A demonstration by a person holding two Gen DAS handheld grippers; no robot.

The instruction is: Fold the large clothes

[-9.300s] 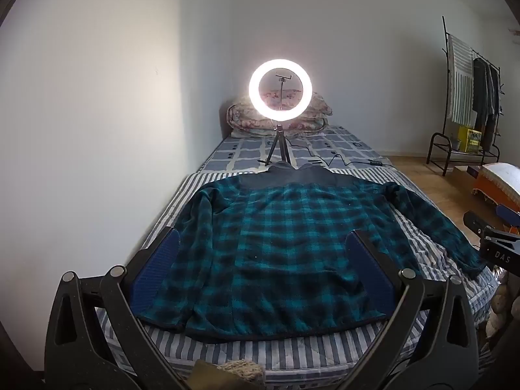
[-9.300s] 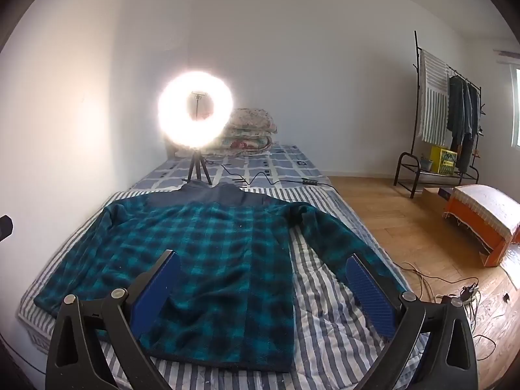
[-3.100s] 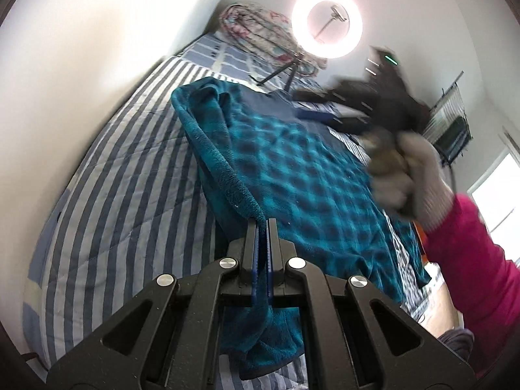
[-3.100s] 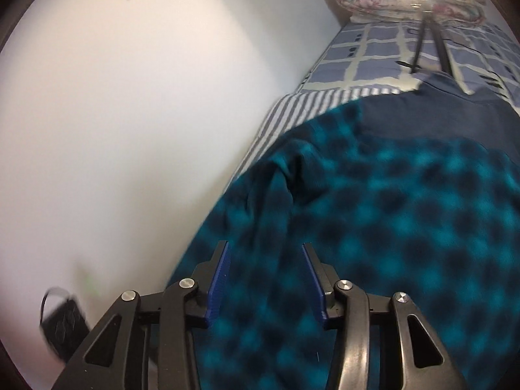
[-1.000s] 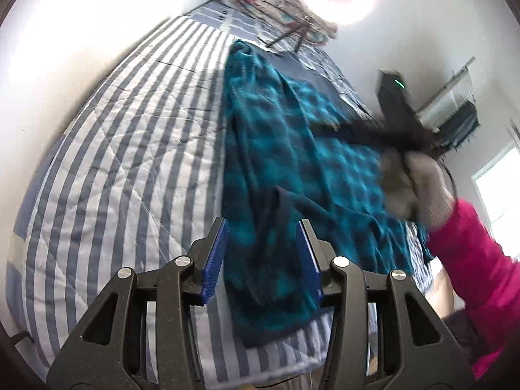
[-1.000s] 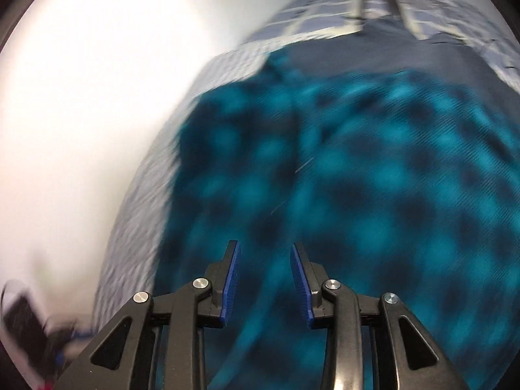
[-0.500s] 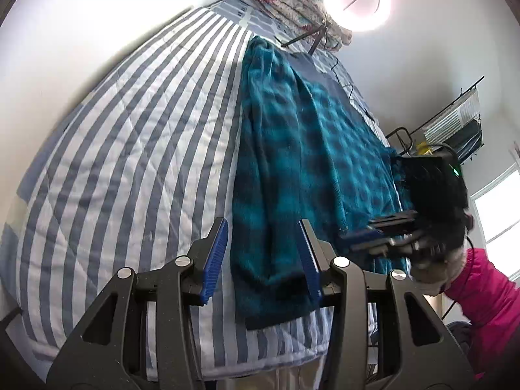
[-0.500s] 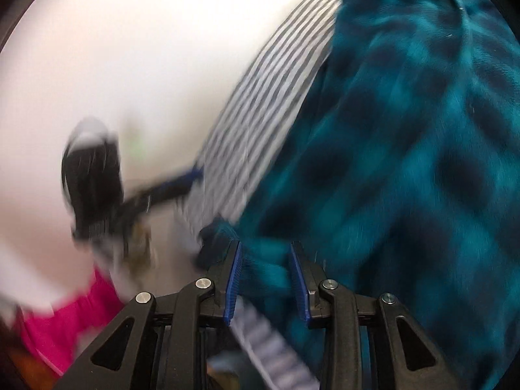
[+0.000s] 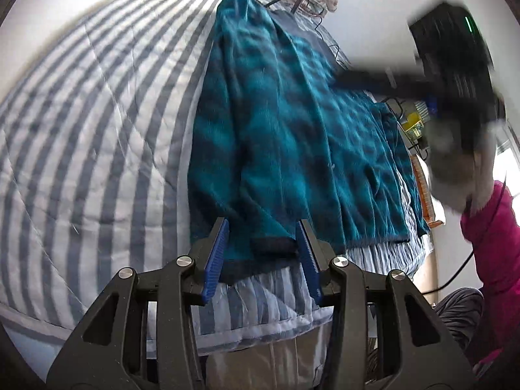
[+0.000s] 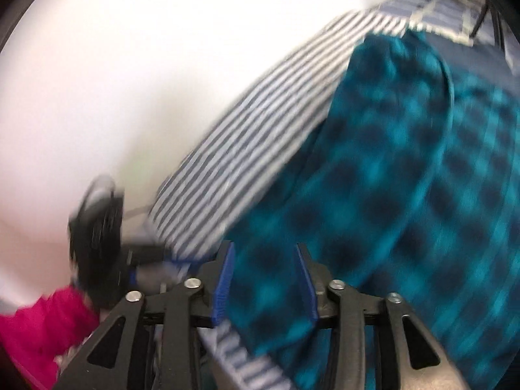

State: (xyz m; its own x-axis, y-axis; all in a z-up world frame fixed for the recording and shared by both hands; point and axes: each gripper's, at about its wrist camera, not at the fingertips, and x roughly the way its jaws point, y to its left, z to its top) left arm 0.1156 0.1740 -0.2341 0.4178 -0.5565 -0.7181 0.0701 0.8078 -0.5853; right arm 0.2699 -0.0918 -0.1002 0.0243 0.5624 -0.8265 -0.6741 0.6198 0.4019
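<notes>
Lying on the bed: teal plaid shirt [image 9: 292,123] on the striped bed [image 9: 97,113], left side folded over
Long axis: hem near, collar far
Left gripper [image 9: 263,256]: fingers apart, straddling the hem cuff, nothing clamped
Right gripper [image 10: 265,279]: fingers apart over the plaid, blurred
Nearer the hem: left, by the look of it

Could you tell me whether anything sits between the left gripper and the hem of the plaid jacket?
Nothing visible does. The left gripper is open, its blue pads on either side of the teal plaid jacket hem at the near edge of the striped bed. The right gripper is open too.
</notes>
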